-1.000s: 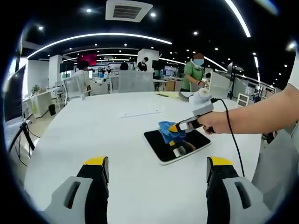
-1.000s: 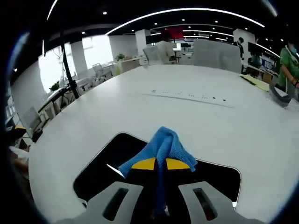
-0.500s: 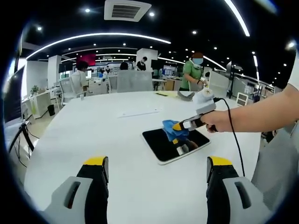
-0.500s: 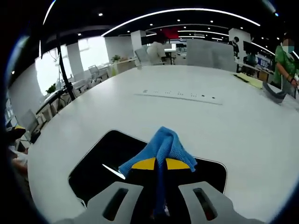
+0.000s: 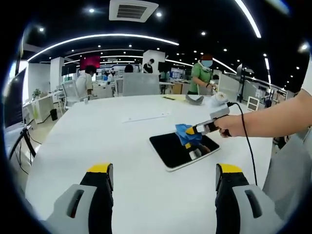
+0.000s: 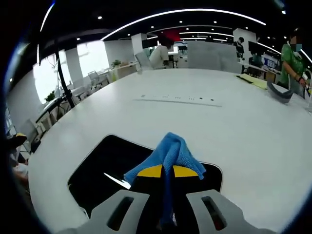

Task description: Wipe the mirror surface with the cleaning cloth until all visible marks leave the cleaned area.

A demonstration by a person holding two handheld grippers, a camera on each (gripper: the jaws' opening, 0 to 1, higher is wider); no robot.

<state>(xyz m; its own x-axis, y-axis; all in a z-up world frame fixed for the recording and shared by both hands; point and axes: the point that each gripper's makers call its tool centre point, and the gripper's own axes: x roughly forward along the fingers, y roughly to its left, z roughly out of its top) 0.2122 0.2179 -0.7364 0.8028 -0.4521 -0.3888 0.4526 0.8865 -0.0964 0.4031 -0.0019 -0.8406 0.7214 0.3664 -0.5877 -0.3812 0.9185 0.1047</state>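
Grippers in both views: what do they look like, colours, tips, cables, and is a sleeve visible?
The left gripper has grey moulded jaws with black inner faces, slotted, capped with yellow tips. The right gripper matches: grey slotted jaws, yellow tips. In the left gripper view, a black cable runs from its grey body. The forearm is bare; a white sleeve edge shows.

The room was brightly and evenly lit from above by long curved ceiling light strips [image 5: 102, 37] and small round downlights, so the white worktop [image 5: 97, 141] ahead of the left hand-held gripper [image 5: 163, 174] looked pale and almost shadowless, with only soft shading under the yellow-tipped jaws. The dark mirror [image 6: 107, 165], just beyond the right hand-held gripper [image 6: 164, 171], carried one thin bright streak of glare, and daylight from windows [image 6: 92, 56] far off to that gripper's left washed out to near white. Both views bent strongly toward the edges, bowing the ceiling lines into arcs, and the distant office background was soft and low in detail while the near jaws stayed sharp.
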